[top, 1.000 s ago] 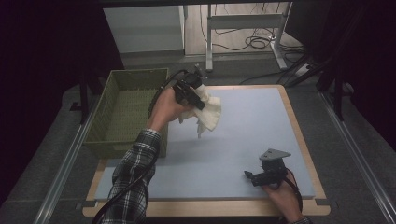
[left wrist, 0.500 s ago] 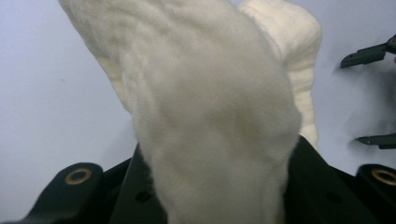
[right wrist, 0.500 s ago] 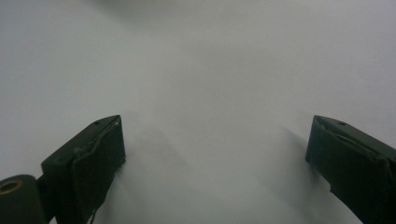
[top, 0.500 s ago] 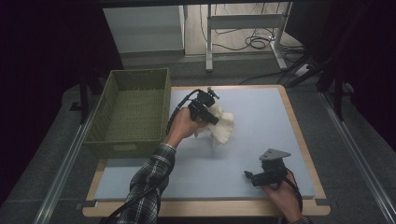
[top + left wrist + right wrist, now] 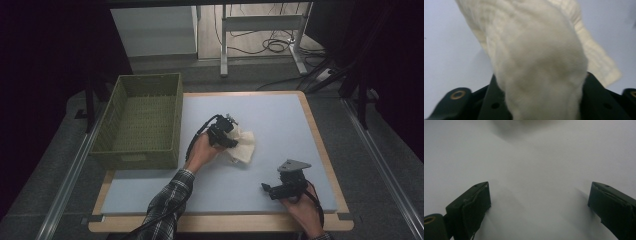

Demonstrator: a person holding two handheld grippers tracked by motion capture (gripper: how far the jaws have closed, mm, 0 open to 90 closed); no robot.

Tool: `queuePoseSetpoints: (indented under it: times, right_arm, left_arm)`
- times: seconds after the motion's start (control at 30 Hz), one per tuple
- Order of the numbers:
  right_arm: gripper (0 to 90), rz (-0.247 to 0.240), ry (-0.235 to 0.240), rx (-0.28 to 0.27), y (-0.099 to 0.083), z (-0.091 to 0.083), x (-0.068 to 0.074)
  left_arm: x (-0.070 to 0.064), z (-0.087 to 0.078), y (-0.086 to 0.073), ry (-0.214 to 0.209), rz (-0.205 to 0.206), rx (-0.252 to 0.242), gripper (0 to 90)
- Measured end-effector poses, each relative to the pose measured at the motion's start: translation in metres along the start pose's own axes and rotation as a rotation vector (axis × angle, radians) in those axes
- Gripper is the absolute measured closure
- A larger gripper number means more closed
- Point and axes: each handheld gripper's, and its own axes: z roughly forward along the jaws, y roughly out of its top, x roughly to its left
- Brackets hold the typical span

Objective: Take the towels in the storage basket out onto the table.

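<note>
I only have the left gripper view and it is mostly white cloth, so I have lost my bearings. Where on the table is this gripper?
Observer: The left gripper is near the middle of the blue mat, holding the cream cloth, which touches the mat.
Operator: Is anything beside it?
Observer: A green basket stands to its left, off the mat's edge.
Operator: And the other gripper?
Observer: The right gripper rests near the mat's front right, jaws wide apart with nothing between them.
</note>
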Motion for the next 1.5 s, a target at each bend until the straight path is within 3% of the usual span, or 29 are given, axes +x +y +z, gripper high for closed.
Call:
queuePoseSetpoints:
  times: [0.17, 0.3, 0.47, 0.57, 0.77, 0.9, 0.97, 1.03, 1.1, 1.2, 1.23, 1.3, 1.4, 1.5]
  right_arm:
    - [4.7, -0.001, 0.000, 0.003, 0.000, 0.000, 0.000]
    - [5.2, 0.002, 0.002, 0.002, 0.000, 0.000, -0.001]
    - [7.9, 0.008, 0.000, 0.000, 0.000, -0.001, -0.001]
    - [26.0, 0.007, 0.000, -0.016, 0.000, -0.005, -0.002]
    - [49.8, -0.004, 0.064, -0.028, 0.011, -0.006, 0.001]
    - [60.3, 0.014, 0.135, -0.062, 0.026, -0.001, -0.002]
    - [60.5, 0.054, 0.187, -0.076, 0.034, 0.005, -0.007]
    - [55.5, 0.066, 0.205, -0.084, 0.042, 0.013, -0.008]
    - [50.0, 0.068, 0.197, -0.071, 0.048, 0.021, -0.007]
    - [49.0, 0.057, 0.174, -0.053, 0.056, 0.034, -0.005]
    - [51.0, 0.056, 0.166, -0.045, 0.058, 0.038, -0.004]
    - [65.7, 0.047, 0.150, -0.030, 0.061, 0.045, -0.002]
    - [85.8, 0.039, 0.167, -0.032, 0.065, 0.049, -0.002]
    - [89.7, 0.023, 0.168, -0.039, 0.069, 0.043, -0.004]
  left_arm:
    - [-0.002, 0.012, -0.009, 0.009, 0.013, -0.018, 41.5]
    - [-0.003, 0.004, -0.013, 0.026, 0.018, -0.058, 27.8]
    - [-0.002, -0.019, -0.019, 0.038, 0.010, -0.099, 26.4]
    - [-0.003, -0.029, -0.027, 0.038, 0.004, -0.119, 27.1]
    - [-0.005, -0.039, -0.045, 0.045, -0.021, -0.142, 38.3]
    - [-0.004, -0.039, -0.056, 0.012, -0.056, -0.133, 46.7]
    - [-0.003, -0.037, -0.061, 0.012, -0.070, -0.133, 48.5]
    - [-0.002, -0.034, -0.066, 0.009, -0.084, -0.141, 45.8]
    - [-0.001, -0.031, -0.069, 0.011, -0.093, -0.147, 41.3]
    - [-0.001, -0.024, -0.070, 0.012, -0.091, -0.141, 43.0]
    - [-0.001, -0.022, -0.070, 0.013, -0.092, -0.141, 46.7]
    - [-0.001, -0.019, -0.070, 0.008, -0.093, -0.148, 56.1]
    - [0.002, -0.017, -0.069, -0.024, -0.110, -0.161, 77.2]
    - [0.004, -0.019, -0.069, -0.028, -0.118, -0.173, 86.2]
